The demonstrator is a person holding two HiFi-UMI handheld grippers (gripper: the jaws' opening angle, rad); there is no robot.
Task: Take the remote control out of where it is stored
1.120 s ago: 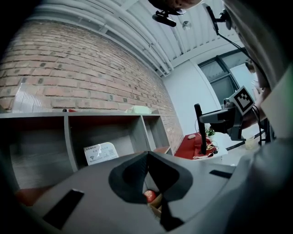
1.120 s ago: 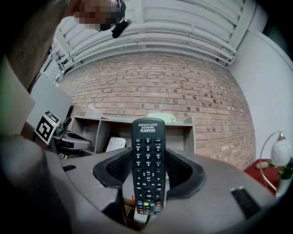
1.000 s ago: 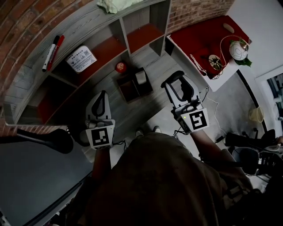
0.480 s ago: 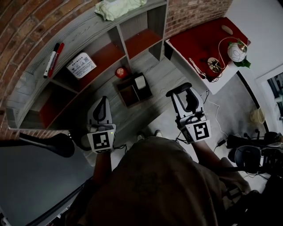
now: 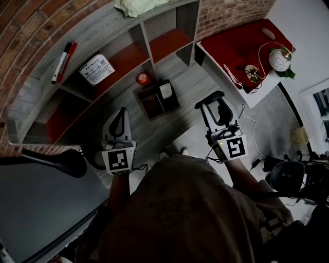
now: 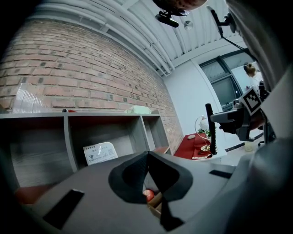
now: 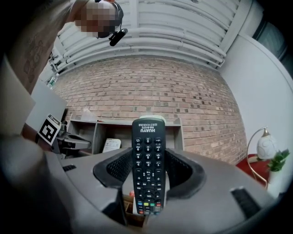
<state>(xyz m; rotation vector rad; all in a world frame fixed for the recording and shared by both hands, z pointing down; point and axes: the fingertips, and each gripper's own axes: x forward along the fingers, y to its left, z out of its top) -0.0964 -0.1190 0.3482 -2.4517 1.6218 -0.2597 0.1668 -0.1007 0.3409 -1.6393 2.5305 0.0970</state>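
Brand and symbol read
Found "HUAYU" in white at the top of the remote (image 7: 148, 164), with a smaller line above it too fine to read and digits on the keys; made out a Wi-Fi symbol on the white box (image 6: 100, 152) in the shelf (image 6: 68, 139), other print illegible.

Two tongs show, the left tongs (image 5: 120, 114) and the right tongs (image 5: 212, 100), with one remote control (image 7: 147, 146). The shelf (image 5: 103, 23) top carries two pens, one black pen (image 5: 59, 62) and one red pen (image 5: 69, 54), plus one green cloth (image 5: 134, 6). Nearer lie one red ball (image 5: 143, 78) and one wooden box (image 5: 154, 102).
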